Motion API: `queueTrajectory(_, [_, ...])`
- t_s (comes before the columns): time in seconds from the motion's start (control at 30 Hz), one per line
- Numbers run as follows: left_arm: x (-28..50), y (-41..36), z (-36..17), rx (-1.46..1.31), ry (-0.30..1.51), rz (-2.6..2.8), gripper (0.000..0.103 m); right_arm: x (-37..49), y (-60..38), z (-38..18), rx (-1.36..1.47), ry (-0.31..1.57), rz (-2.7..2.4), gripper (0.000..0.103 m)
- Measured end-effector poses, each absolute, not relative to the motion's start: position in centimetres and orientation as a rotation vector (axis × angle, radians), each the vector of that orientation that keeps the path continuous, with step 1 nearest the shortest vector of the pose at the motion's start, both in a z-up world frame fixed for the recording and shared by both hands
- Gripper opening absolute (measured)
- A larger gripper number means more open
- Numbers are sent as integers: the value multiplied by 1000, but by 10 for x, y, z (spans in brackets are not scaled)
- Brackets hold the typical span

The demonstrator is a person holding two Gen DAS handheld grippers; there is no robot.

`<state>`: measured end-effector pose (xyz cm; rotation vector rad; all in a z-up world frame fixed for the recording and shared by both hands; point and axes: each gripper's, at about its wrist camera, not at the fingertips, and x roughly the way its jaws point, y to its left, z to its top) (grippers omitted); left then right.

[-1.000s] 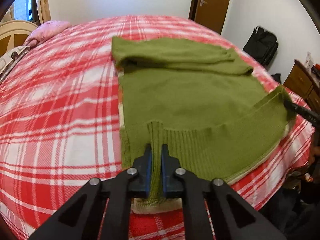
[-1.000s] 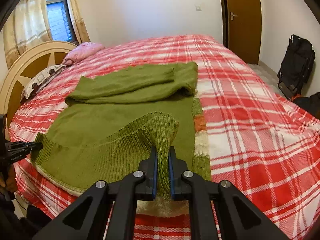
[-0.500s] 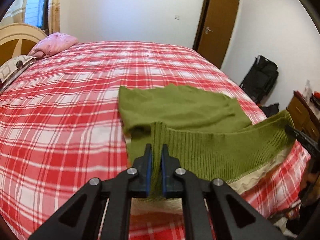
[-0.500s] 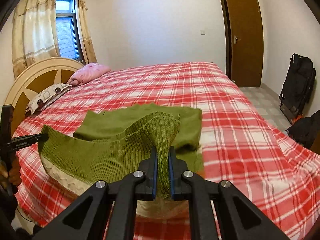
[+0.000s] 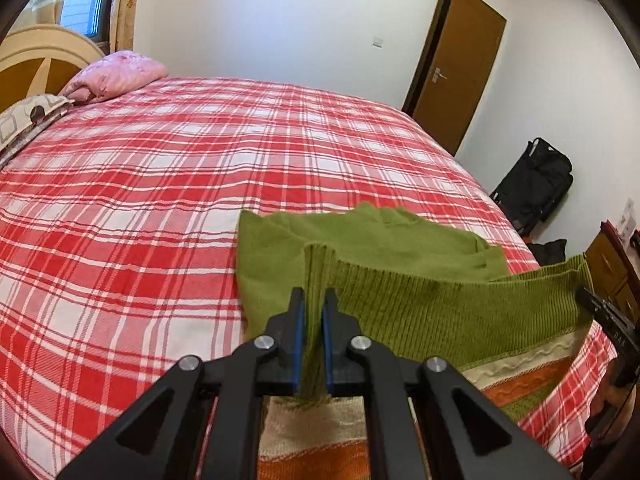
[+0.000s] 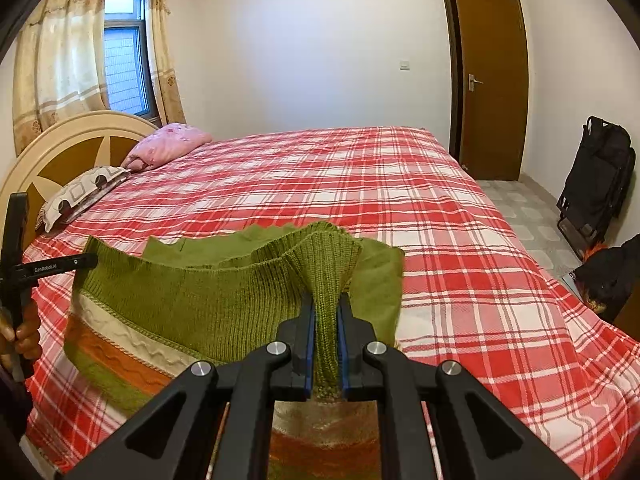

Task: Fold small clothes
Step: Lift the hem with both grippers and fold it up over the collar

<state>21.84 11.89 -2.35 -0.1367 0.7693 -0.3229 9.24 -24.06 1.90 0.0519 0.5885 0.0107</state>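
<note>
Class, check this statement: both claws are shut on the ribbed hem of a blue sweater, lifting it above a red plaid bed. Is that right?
Not quite: the sweater is green, not blue, as the right wrist view shows. The rest holds: the left claw and right claw are each shut on its ribbed hem, lifting it above the red plaid bed.

The green knit sweater [image 5: 400, 240] has a ribbed hem and cream and orange striped bands. Its hem is lifted taut just ahead of the fingers, the rest folded flat on the bed beyond.
</note>
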Motion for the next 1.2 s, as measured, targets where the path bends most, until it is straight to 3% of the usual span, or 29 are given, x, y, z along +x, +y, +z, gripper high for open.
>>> queueTrajectory(0.83, [335,98,-39,-140,820,-216,8,228,-264,1,54,602,-68,9])
queueTrajectory(1.2, [372,84,-74,-131,874,-130,8,289,-273,-47,19,699,-121,9])
